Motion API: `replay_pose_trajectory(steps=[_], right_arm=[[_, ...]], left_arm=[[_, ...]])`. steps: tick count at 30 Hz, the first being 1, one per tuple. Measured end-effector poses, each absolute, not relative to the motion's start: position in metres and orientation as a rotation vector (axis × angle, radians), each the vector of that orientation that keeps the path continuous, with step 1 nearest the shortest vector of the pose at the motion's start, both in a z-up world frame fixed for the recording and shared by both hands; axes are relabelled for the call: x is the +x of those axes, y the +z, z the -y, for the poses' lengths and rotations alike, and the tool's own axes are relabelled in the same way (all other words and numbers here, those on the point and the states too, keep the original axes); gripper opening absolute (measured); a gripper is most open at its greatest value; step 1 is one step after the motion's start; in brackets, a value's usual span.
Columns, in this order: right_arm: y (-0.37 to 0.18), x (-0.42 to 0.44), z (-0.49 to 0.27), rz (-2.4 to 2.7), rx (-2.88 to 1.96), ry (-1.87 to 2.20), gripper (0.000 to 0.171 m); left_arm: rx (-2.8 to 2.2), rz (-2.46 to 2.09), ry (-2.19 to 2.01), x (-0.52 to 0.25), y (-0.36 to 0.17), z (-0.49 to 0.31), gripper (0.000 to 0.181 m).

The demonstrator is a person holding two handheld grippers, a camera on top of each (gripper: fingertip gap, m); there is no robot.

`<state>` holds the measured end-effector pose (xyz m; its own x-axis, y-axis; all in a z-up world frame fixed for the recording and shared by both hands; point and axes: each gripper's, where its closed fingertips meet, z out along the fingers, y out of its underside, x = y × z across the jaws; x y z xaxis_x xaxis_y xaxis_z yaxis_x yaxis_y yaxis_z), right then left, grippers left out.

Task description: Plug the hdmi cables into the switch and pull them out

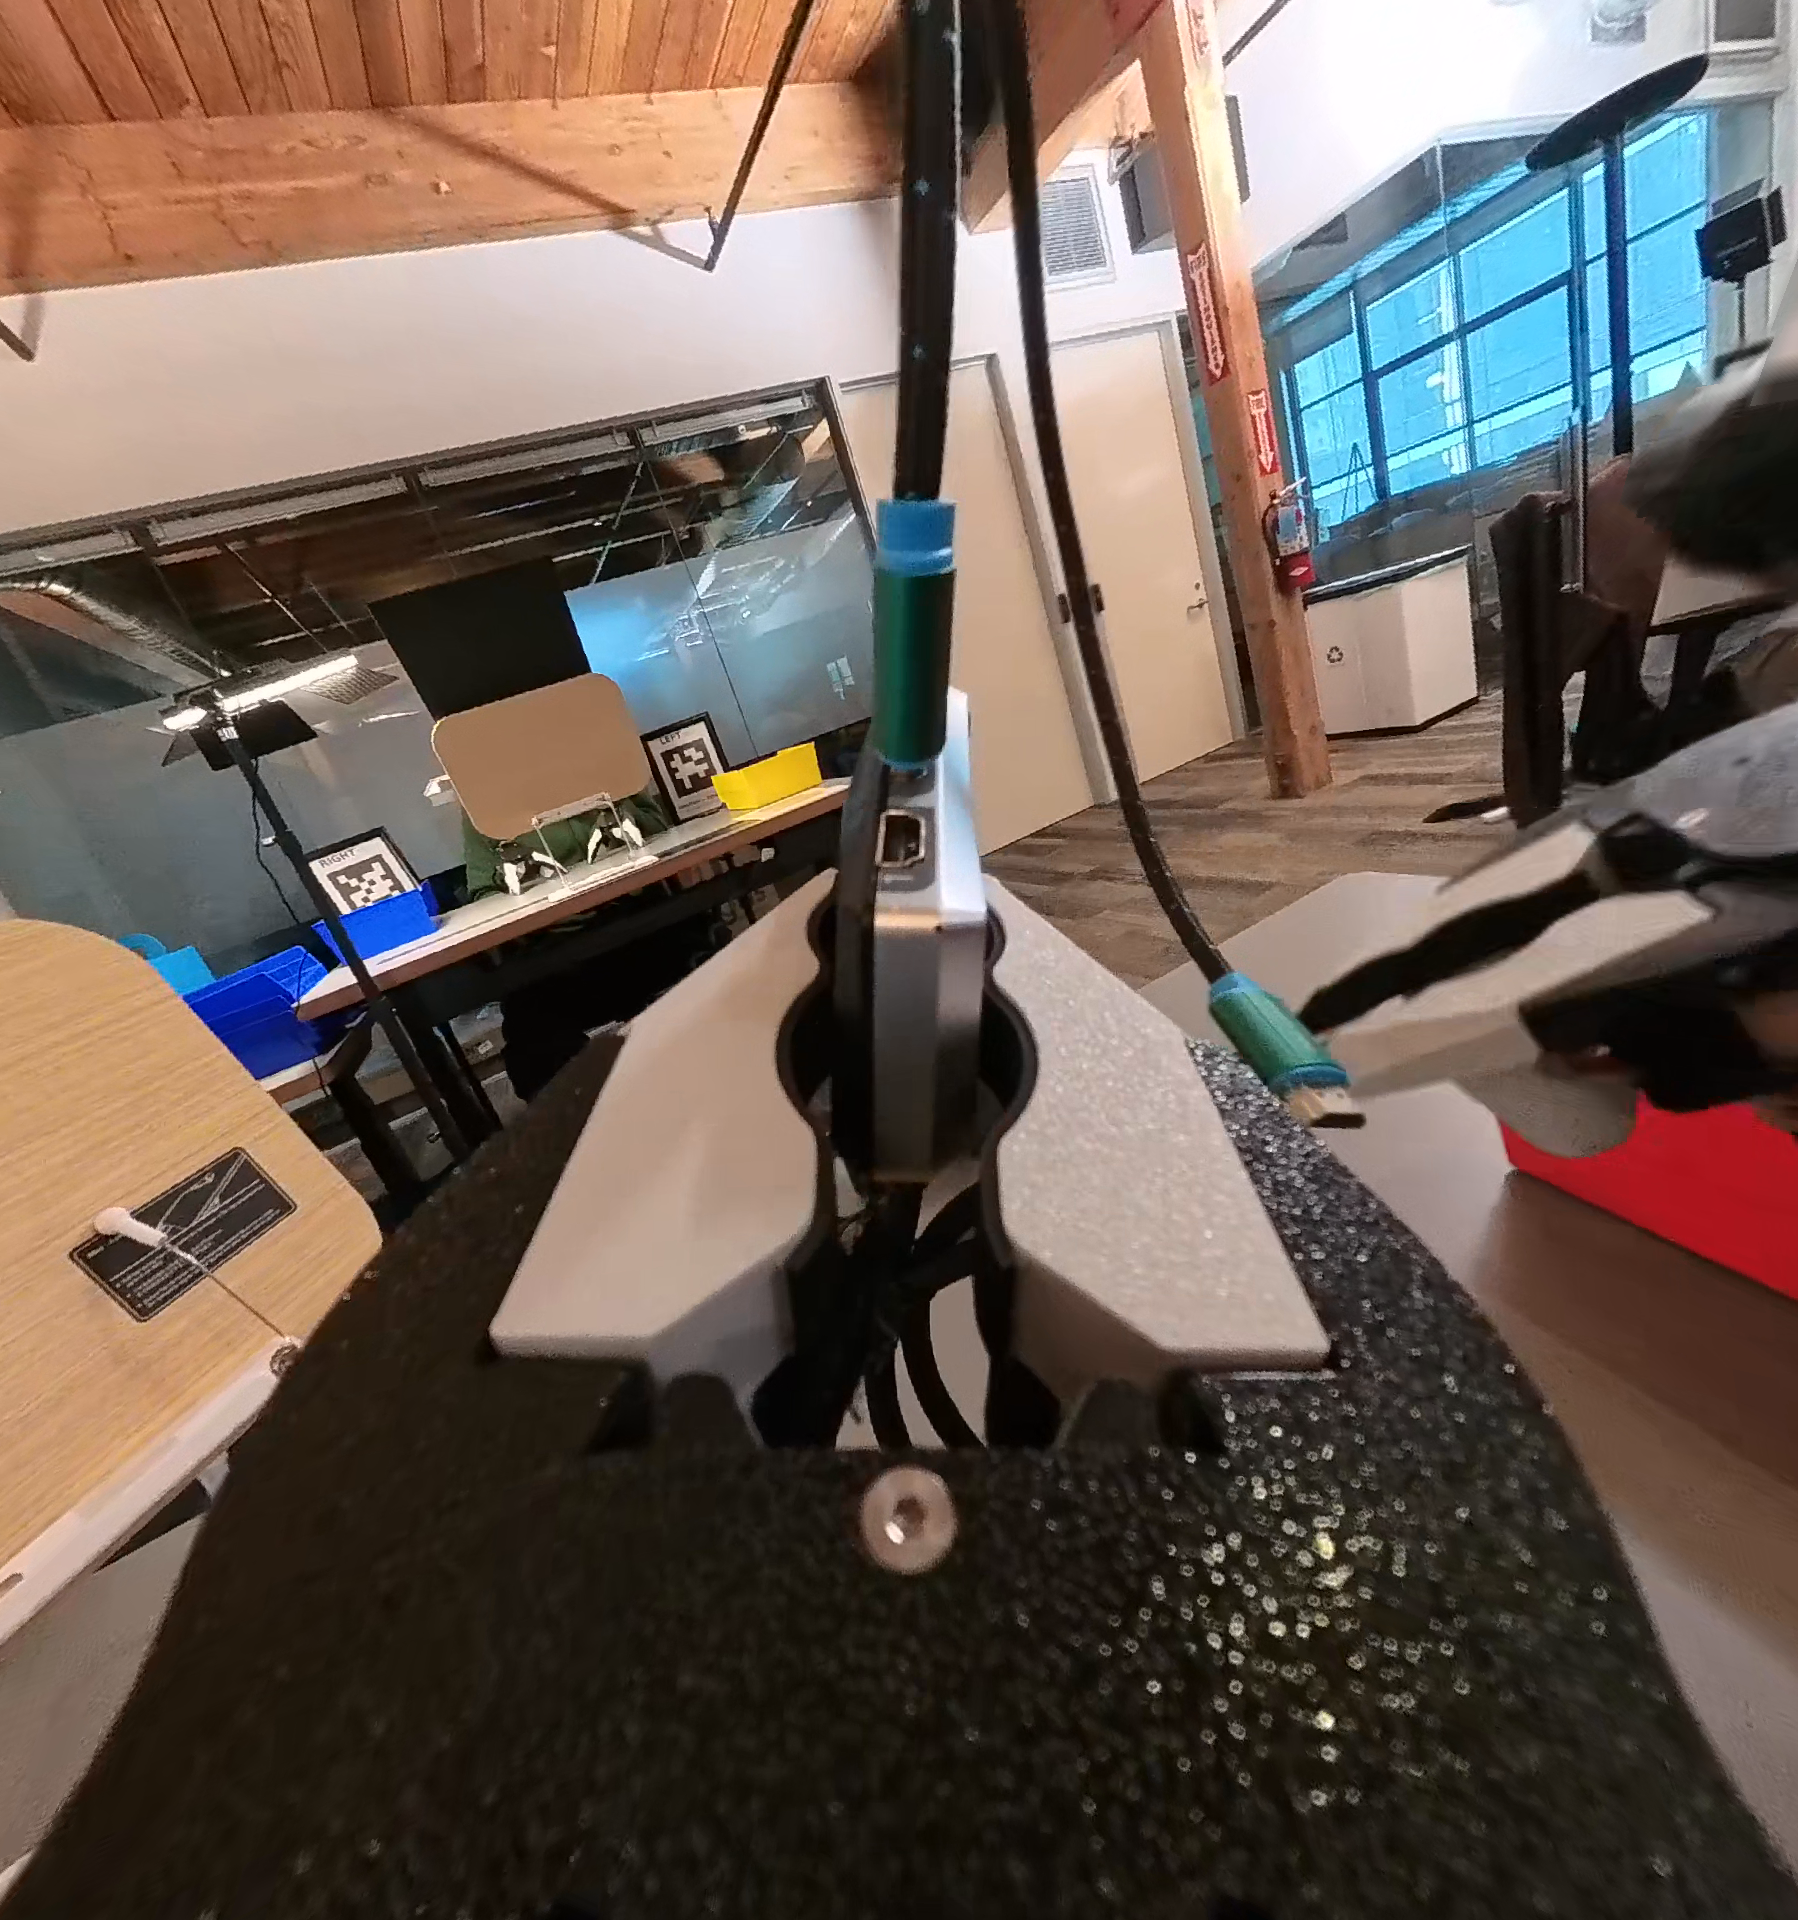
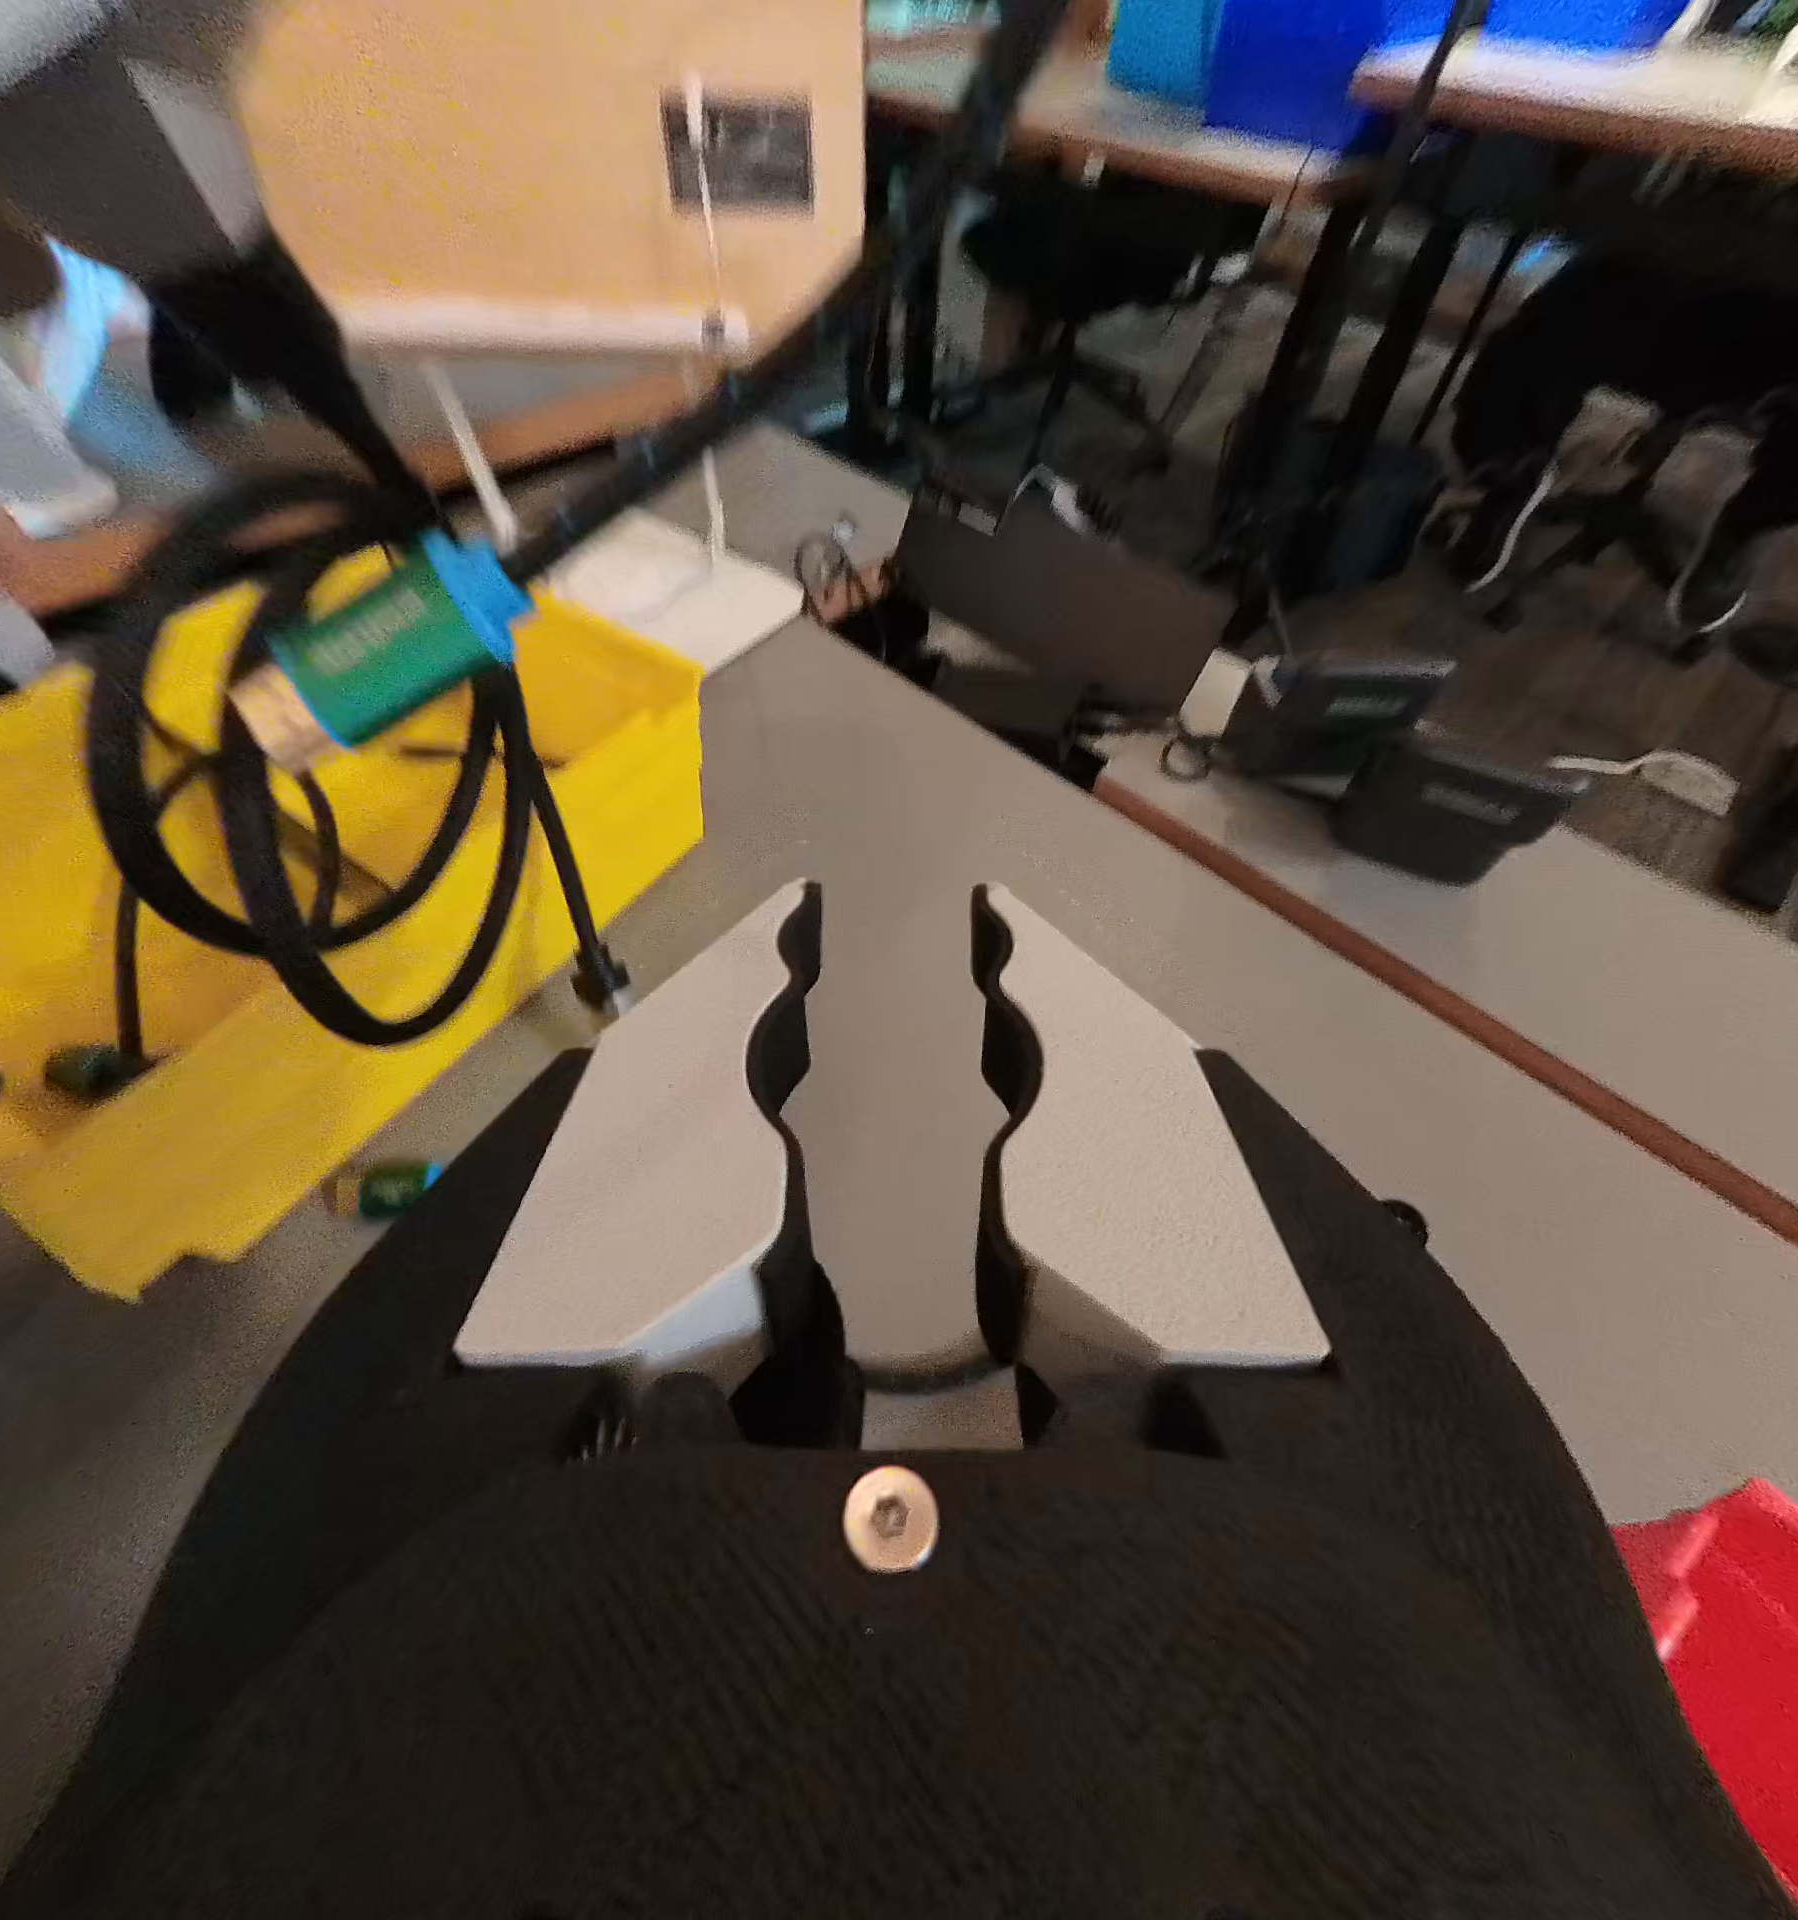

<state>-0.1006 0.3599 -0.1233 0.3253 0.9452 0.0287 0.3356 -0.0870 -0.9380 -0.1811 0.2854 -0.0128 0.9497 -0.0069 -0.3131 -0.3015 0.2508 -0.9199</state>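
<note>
on the green plug (image 2: pixel 381 649): blurred white lettering, unreadable.

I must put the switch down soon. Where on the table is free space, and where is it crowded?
Free: the grey table ahead of the right gripper, between the yellow bin and the table's brown far edge. Crowded: the yellow bin, full of looped black cables. A red bin borders the near right.
</note>
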Motion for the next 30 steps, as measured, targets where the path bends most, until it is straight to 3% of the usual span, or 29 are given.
replay_pose_trajectory(steps=[4, 6, 10, 13, 20, 30], right_arm=[[-0.176, -0.104, -0.342, 1.524, -1.706, 0.776, 0.023], [-0.198, -0.107, -0.309, 1.84, -1.493, 0.77, 0.032], [-0.23, -0.115, -0.244, 2.251, -1.058, 0.751, 0.026], [-0.247, -0.127, -0.215, 2.377, -1.015, 0.853, 0.026], [-0.307, -0.148, -0.218, 2.525, -0.972, 0.592, 0.024], [-0.324, -0.157, -0.209, 2.553, -1.035, 0.642, 0.024]], left_arm=[[-1.296, -0.262, 0.224, -0.184, -0.011, -0.284, 0.018], [-1.291, -0.258, 0.228, -0.186, -0.01, -0.283, 0.018], [-1.289, -0.248, 0.231, -0.19, -0.01, -0.283, 0.019], [-1.29, -0.245, 0.237, -0.192, -0.01, -0.282, 0.019], [-1.292, -0.243, 0.229, -0.196, -0.01, -0.281, 0.019], [-1.292, -0.262, 0.218, -0.195, -0.011, -0.28, 0.019]])
